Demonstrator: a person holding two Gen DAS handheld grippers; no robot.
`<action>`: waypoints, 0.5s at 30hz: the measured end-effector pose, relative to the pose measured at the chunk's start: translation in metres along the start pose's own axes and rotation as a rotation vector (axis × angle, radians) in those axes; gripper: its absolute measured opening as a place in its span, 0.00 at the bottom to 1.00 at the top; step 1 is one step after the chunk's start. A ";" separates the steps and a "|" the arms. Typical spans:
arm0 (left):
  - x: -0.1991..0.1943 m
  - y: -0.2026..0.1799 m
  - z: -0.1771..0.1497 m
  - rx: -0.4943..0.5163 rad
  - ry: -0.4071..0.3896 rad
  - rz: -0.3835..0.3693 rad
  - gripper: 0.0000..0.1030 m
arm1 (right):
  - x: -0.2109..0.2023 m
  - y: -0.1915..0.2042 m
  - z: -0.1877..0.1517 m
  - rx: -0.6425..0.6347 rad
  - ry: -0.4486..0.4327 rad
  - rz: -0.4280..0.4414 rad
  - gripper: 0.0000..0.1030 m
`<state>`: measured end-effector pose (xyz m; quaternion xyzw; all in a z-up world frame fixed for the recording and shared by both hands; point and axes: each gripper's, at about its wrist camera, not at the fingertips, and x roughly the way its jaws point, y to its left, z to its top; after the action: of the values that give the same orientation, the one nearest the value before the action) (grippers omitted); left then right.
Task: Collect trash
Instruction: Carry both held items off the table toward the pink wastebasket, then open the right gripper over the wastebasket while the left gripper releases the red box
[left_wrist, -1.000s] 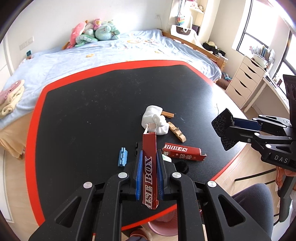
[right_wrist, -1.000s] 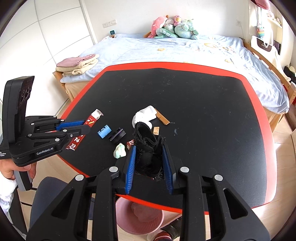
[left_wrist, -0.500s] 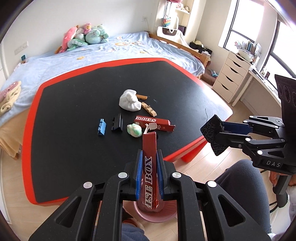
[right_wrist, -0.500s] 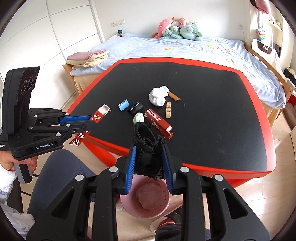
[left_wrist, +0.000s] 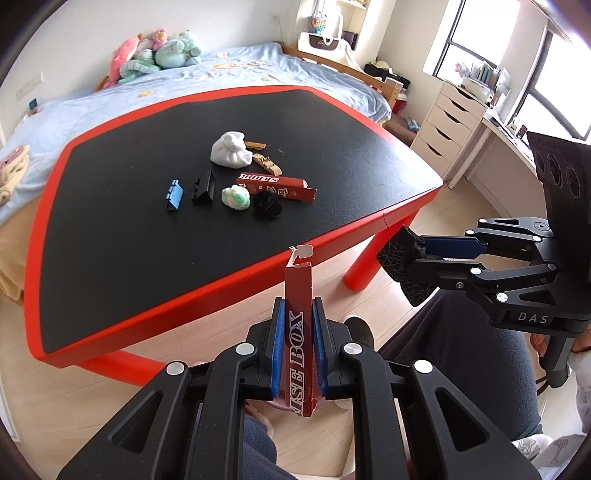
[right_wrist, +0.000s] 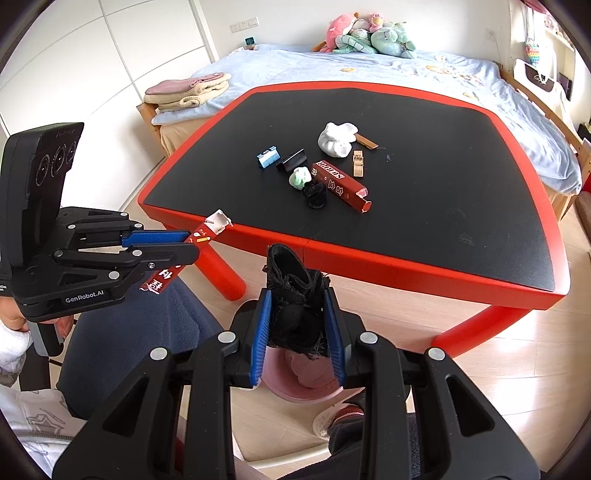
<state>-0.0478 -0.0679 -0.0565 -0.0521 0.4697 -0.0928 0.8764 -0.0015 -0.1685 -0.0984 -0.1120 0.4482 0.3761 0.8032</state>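
Both tools are off the worktop (right_wrist: 424, 273) so their loads can drop: right tool (right_wrist: 298, 332) grips a black mesh scrap (right_wrist: 295, 299) above the pink bin (right_wrist: 314, 391); left tool (left_wrist: 298, 347) pinches a red carton (left_wrist: 298, 325).

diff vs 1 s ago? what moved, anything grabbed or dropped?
Both grippers pulled back off the table toward the person, ending above the floor near the pink bin. Nothing was grabbed or dropped: the left gripper stays shut on the red box, the right gripper on the black cloth. Items left on the table look unmoved.
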 end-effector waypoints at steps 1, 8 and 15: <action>0.000 0.000 0.000 -0.001 0.002 -0.003 0.14 | 0.000 0.000 -0.001 0.002 0.000 0.004 0.27; 0.000 0.002 -0.002 -0.010 0.014 -0.003 0.39 | -0.002 -0.001 -0.003 0.009 0.003 0.018 0.59; -0.007 0.013 -0.003 -0.063 -0.024 0.029 0.88 | -0.003 -0.009 -0.005 0.037 -0.005 -0.014 0.89</action>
<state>-0.0526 -0.0533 -0.0546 -0.0739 0.4628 -0.0645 0.8810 0.0007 -0.1786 -0.1005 -0.0993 0.4521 0.3626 0.8089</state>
